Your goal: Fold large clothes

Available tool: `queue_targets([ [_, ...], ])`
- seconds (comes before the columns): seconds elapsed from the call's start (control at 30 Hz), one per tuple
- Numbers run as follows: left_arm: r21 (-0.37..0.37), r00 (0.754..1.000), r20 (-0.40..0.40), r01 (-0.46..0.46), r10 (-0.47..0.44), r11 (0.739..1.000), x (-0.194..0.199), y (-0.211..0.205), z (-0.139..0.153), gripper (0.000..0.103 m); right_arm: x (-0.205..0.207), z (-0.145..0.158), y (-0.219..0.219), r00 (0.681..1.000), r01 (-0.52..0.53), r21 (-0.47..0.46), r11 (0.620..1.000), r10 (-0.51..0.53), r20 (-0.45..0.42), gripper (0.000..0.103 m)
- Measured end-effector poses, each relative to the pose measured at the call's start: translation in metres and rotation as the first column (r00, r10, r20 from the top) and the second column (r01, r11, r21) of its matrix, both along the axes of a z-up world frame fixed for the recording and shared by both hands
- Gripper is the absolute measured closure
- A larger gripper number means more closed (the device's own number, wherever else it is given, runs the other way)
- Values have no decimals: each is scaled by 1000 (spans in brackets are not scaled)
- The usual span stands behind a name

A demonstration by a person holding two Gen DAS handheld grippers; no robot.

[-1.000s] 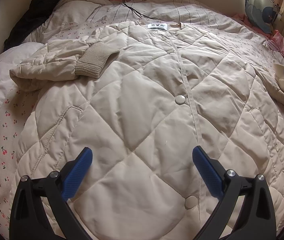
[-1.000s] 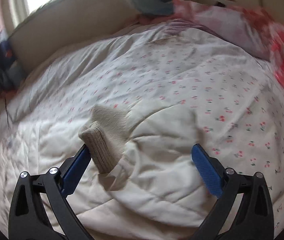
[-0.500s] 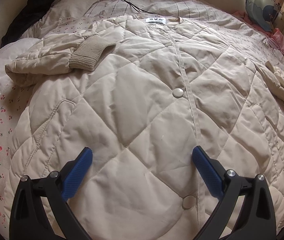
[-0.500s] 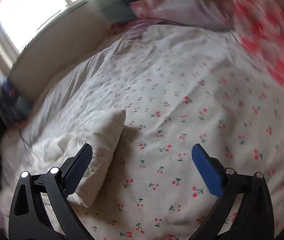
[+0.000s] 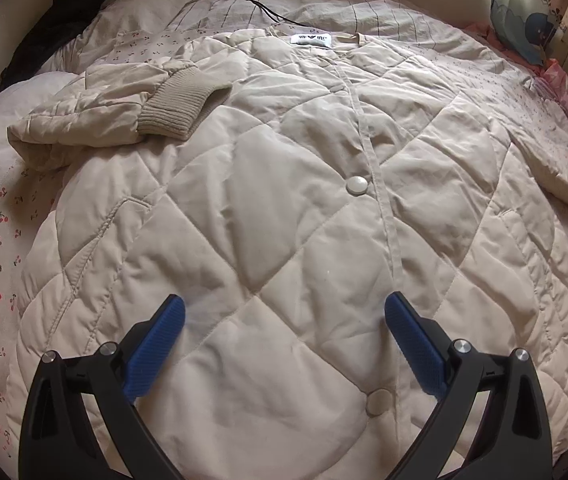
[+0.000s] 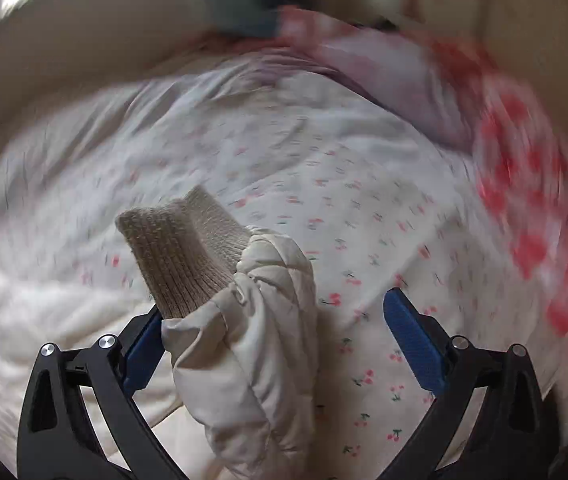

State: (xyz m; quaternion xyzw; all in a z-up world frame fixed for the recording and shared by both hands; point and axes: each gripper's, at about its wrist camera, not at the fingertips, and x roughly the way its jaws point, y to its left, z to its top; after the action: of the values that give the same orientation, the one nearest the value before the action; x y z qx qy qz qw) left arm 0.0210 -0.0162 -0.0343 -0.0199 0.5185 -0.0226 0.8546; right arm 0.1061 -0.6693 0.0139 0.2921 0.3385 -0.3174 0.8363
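Left wrist overlooks jacket (image 5: 284, 200); right wrist nears its sleeve (image 6: 252, 340)

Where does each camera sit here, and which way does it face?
Left wrist: sits behind the left gripper, facing down the jacket spread on the bed, toward its collar label; only the open jaws show.
Right wrist: sits behind the right gripper, facing over the sleeve and its knit cuff to the blurred pillows; open jaws show, the sleeve between them.
Shared: the jacket and cherry-print bed.
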Motion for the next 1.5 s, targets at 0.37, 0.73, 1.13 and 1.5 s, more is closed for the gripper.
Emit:
queue_targets([
  [0.37,30,1000,-4,1,-1,1000,1,-9,-7,7,-94,-92,-78,951,-209,557,804,33,309,6],
  [0.73,15,1000,21,-13,13,1000,4,-6,-6,7,2,24,-62,829,-387,232,892,226,512,85],
  [1.13,-84,992,51,-108,112,991,5,16,-3,7,-8,-82,-139,928,-212,330,920,84,363,83],
  [1.5,199,973,198,-158,118,967,5,39,31,7,-119,-23,-20,876,-299,141,944,213,434,32],
])
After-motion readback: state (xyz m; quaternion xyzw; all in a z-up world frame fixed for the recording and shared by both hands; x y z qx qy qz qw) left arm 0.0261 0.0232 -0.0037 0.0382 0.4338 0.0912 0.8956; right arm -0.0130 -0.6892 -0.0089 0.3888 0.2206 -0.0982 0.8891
